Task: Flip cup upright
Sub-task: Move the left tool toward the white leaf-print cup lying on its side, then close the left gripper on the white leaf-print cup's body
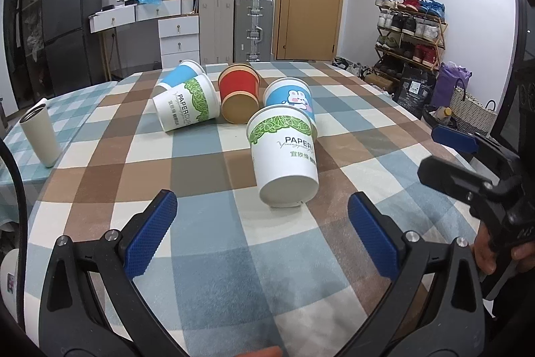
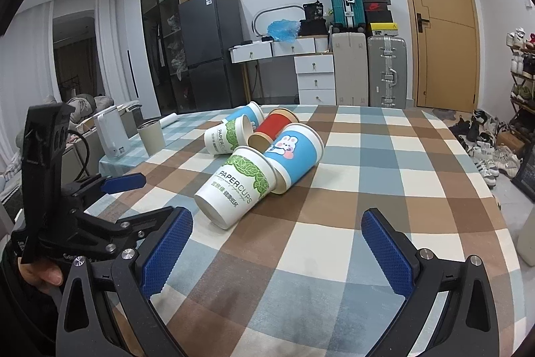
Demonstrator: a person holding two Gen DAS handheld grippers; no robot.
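Note:
Several paper cups lie on their sides on the checked tablecloth point(image 1: 207, 223). Nearest is a white cup with green leaves point(image 1: 284, 156), its base toward me; it also shows in the right wrist view point(image 2: 234, 186). Behind it lie a blue rabbit cup point(image 1: 291, 97) point(image 2: 294, 153), a red cup point(image 1: 239, 96) point(image 2: 272, 129), a second white leaf cup point(image 1: 187, 106) point(image 2: 227, 136) and a second blue cup point(image 1: 179, 74) point(image 2: 244, 114). My left gripper point(image 1: 262, 223) is open and empty, just short of the nearest cup. My right gripper point(image 2: 277, 243) is open and empty, near that cup's base.
A beige steel tumbler point(image 1: 38, 136) point(image 2: 150, 136) stands upright at the table's left. A white kettle point(image 2: 112, 132) stands beyond it. The right gripper shows at the right edge of the left wrist view point(image 1: 468, 163). Suitcases, drawers, a fridge and a shoe rack line the room.

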